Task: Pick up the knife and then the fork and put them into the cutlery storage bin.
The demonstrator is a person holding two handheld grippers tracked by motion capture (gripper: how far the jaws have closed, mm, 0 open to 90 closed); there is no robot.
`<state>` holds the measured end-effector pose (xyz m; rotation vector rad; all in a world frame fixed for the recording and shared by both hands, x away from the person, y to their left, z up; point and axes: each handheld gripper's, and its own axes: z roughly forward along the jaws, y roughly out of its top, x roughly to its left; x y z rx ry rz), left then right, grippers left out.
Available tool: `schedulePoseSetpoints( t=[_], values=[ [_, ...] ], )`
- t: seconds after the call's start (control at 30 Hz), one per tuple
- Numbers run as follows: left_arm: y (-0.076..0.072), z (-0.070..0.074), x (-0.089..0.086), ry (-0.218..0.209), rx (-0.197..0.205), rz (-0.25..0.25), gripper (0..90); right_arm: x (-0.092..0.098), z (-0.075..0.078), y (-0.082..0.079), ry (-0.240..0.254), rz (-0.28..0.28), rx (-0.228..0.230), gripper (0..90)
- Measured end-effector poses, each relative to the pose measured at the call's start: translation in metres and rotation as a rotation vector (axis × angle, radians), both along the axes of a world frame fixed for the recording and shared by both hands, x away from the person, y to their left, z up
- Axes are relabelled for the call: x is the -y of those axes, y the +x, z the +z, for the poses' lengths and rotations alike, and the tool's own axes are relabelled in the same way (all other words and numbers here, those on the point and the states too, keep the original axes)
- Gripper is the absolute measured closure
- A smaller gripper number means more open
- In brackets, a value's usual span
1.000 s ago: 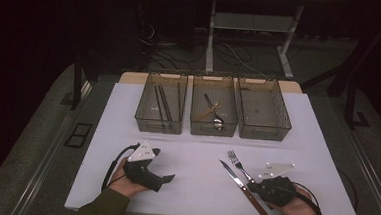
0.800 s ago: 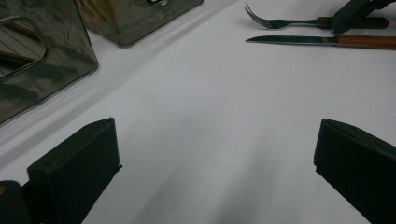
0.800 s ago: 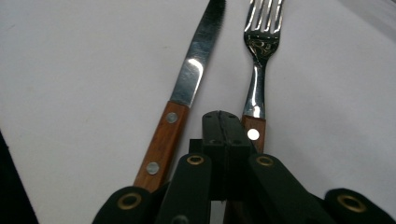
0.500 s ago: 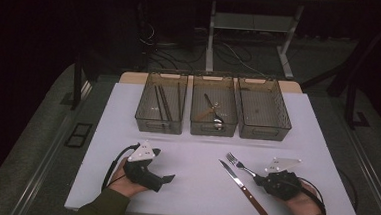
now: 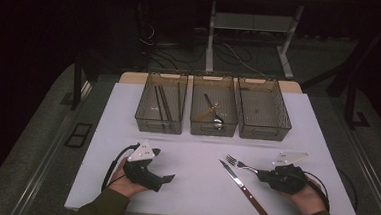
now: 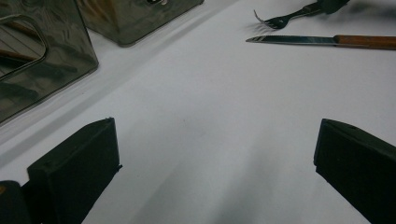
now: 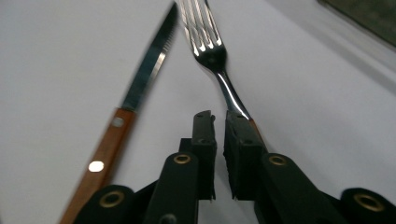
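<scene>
High view | left bin (image 5: pixel 161 105): chopsticks | middle bin (image 5: pixel 214 109): spoon | left gripper (image 5: pixel 166 178) spread | right gripper (image 5: pixel 260 175) slightly parted

Three clear bins (image 5: pixel 214 120) stand side by side across the white table (image 5: pixel 190 152).

The room is dim; only the white table (image 5: pixel 196 138) is lit, from above, dark from nine through three o'clock. Soft shadows fall beneath the bins (image 5: pixel 213 111). Close-up jaws and fork (image 7: pixel 205 32) tines are slightly blurred.
</scene>
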<state>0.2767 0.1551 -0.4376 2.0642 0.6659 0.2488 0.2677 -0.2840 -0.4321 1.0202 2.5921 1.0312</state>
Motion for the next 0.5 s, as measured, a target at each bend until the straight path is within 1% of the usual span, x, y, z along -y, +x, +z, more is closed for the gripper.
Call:
schedulePoseSetpoints(
  t=[0.03, 0.1, 0.13, 0.17, 0.2, 0.27, 0.3, 0.33, 0.43, 0.47, 0.5],
  values=[
    [0.000, 0.000, 0.000, 0.002, -0.002, -0.001, 0.0, 0.001, 0.004, 0.000, 0.006, 0.013, 0.007, 76.7],
    [0.001, 0.000, 0.000, 0.002, -0.003, -0.003, 0.0, 0.003, 0.012, 0.001, -0.009, 0.042, -0.001, 71.3],
    [0.001, 0.000, 0.000, 0.003, -0.002, -0.003, 0.0, 0.004, 0.015, 0.003, -0.016, 0.055, -0.003, 67.1],
    [0.000, 0.000, 0.000, 0.001, -0.001, -0.003, 0.0, 0.005, 0.017, 0.005, -0.029, 0.066, -0.012, 63.8],
    [0.000, 0.000, 0.000, -0.002, 0.000, -0.003, 0.0, 0.007, 0.020, 0.007, -0.049, 0.078, -0.012, 61.6],
    [0.001, 0.000, -0.001, -0.002, 0.001, -0.002, 0.0, 0.009, 0.024, 0.010, -0.080, 0.094, -0.011, 59.3],
    [0.001, 0.000, -0.001, -0.004, 0.001, -0.002, 0.0, 0.009, 0.026, 0.013, -0.108, 0.100, -0.014, 58.8],
    [0.001, 0.000, -0.001, -0.005, -0.001, -0.003, 0.0, 0.010, 0.027, 0.015, -0.121, 0.112, -0.021, 58.4],
    [0.001, 0.000, 0.000, -0.004, -0.002, -0.007, 0.0, 0.005, 0.031, 0.021, -0.223, 0.164, -0.037, 56.5],
    [0.001, 0.000, 0.000, -0.005, -0.002, -0.007, 0.0, 0.002, 0.031, 0.023, -0.253, 0.189, -0.041, 56.6],
    [0.001, 0.000, 0.000, -0.003, -0.001, -0.008, 0.0, -0.001, 0.032, 0.025, -0.274, 0.205, -0.057, 56.6]
  ],
)
